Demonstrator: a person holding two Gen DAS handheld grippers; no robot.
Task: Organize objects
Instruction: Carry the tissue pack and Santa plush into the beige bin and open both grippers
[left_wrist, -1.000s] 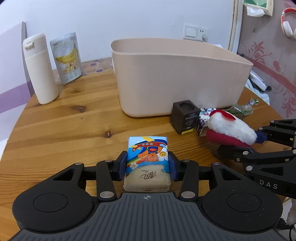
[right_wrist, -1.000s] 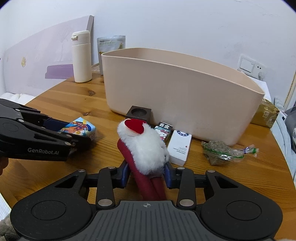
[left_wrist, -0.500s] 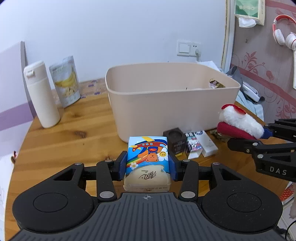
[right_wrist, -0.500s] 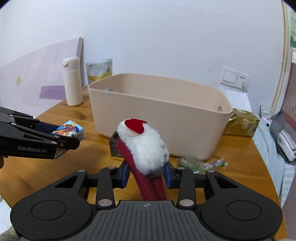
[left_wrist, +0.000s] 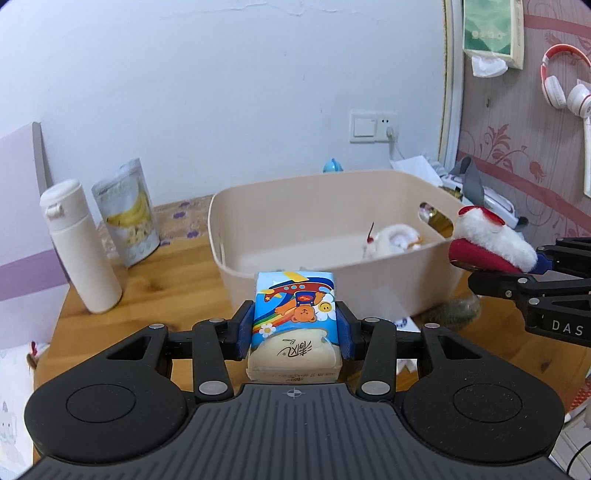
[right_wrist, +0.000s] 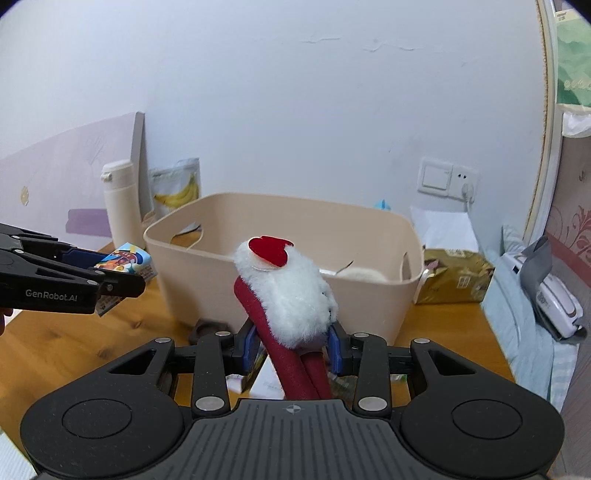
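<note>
Nearest the left wrist camera, the left claw (left_wrist: 294, 334) is clamped on a small tissue pack (left_wrist: 294, 325) printed with a cartoon bear, its blue pads pressing the pack's two long sides so the printed face stays up and the pack juts forward, clear of the worktop (left_wrist: 162, 291). To its right, the right claw (right_wrist: 291, 345) is closed around the red legs of a plush toy (right_wrist: 286, 291), leaving the white fluffy body and red cap free above the jaws; gripping the thin firm part probably keeps the soft bulk from slipping. Both loads hang in the air just short of the near wall of the beige bin (left_wrist: 332, 236), which sits toward the worktop's far right. The bin's inside is mostly bare, with one small white item (left_wrist: 391, 238) near its right end, so there looks to be ample room for dropping both. At the worktop's far left edge stand a white bottle (left_wrist: 79, 245) and a banana snack pouch (left_wrist: 127, 212), well apart from the bin.
</note>
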